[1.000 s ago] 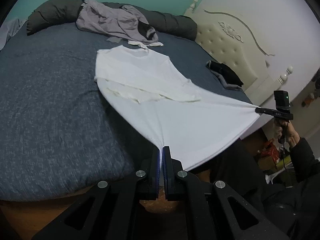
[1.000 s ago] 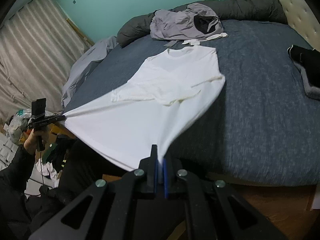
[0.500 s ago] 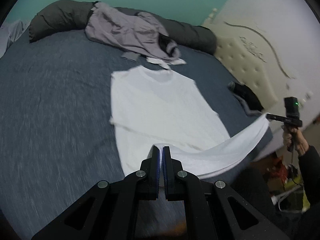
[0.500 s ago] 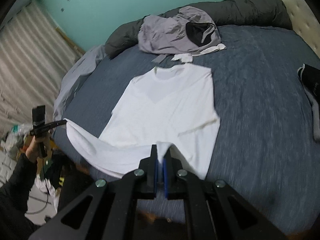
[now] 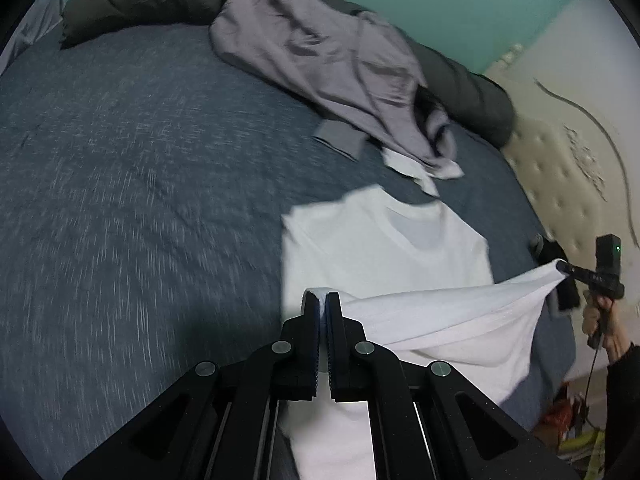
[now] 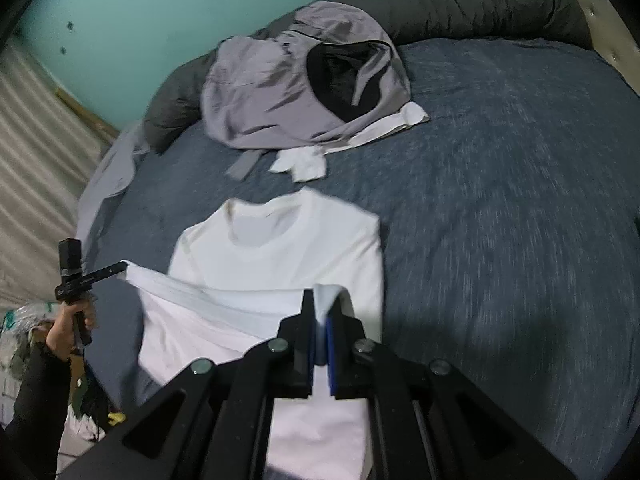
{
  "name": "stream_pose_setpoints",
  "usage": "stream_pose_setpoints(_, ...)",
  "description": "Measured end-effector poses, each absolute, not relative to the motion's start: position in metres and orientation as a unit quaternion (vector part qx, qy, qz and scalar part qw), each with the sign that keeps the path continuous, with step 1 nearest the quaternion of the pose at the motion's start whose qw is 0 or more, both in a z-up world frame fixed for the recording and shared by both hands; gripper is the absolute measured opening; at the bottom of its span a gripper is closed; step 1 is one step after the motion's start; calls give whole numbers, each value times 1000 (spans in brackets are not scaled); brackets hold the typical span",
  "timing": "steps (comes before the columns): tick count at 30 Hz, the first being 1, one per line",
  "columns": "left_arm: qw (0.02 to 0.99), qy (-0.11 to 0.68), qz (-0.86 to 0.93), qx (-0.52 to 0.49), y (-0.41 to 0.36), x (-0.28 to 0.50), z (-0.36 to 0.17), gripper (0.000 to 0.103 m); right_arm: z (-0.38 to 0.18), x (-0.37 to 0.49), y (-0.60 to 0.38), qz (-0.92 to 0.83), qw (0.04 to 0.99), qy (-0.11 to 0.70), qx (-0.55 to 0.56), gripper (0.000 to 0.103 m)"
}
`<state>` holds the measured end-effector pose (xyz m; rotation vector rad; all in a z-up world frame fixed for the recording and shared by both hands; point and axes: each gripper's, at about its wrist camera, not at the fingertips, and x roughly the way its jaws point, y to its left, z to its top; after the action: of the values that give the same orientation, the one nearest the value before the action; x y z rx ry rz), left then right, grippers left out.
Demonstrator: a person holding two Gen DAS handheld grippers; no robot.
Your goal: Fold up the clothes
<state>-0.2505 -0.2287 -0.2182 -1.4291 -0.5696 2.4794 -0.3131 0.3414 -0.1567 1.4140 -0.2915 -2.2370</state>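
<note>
White T-shirt point(image 5: 384, 248) on bed point(image 5: 140, 160), sleeves tucked; left gripper point(image 5: 323, 300) and right gripper point(image 6: 323, 304) fingers clamped on hem corners, bottom-up fold half done. Grey garment point(image 6: 280, 92) unfolded.

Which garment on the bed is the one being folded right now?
Start at the dark blue bed and find the rumpled grey jacket near the pillows. Just in front of it lies the white T-shirt, neckline toward the jacket. It is the only plain white garment spread flat, and its bottom edge is pinched by both the left tongs and the right tongs.
</note>
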Motion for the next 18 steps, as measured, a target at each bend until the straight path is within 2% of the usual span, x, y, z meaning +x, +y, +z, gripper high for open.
stream_pose_setpoints(6, 99, -214, 835, -498, -240, -299, -260, 3, -212, -370, 338, -813, 206, -107, 535, 4)
stream_pose_setpoints(13, 80, -235, 828, -503, -241, -315, -295, 6, -255, -388, 343, -818, 167, -133, 534, 5)
stream_pose_setpoints(14, 79, -238, 830, -499, -241, -315, -295, 9, -256, -388, 346, -822, 159, -138, 529, 8)
stream_pose_setpoints(16, 74, -241, 836, -487, -243, -312, -292, 16, -249, -385, 355, -840, 141, -143, 504, 32)
stream_pose_setpoints(17, 68, -241, 844, -474, -245, -308, -284, 26, -243, -382, 358, -846, 141, -141, 494, 33)
stream_pose_setpoints(18, 62, -241, 852, -461, -248, -304, -276, 43, -237, -377, 359, -851, 147, -137, 485, 33)
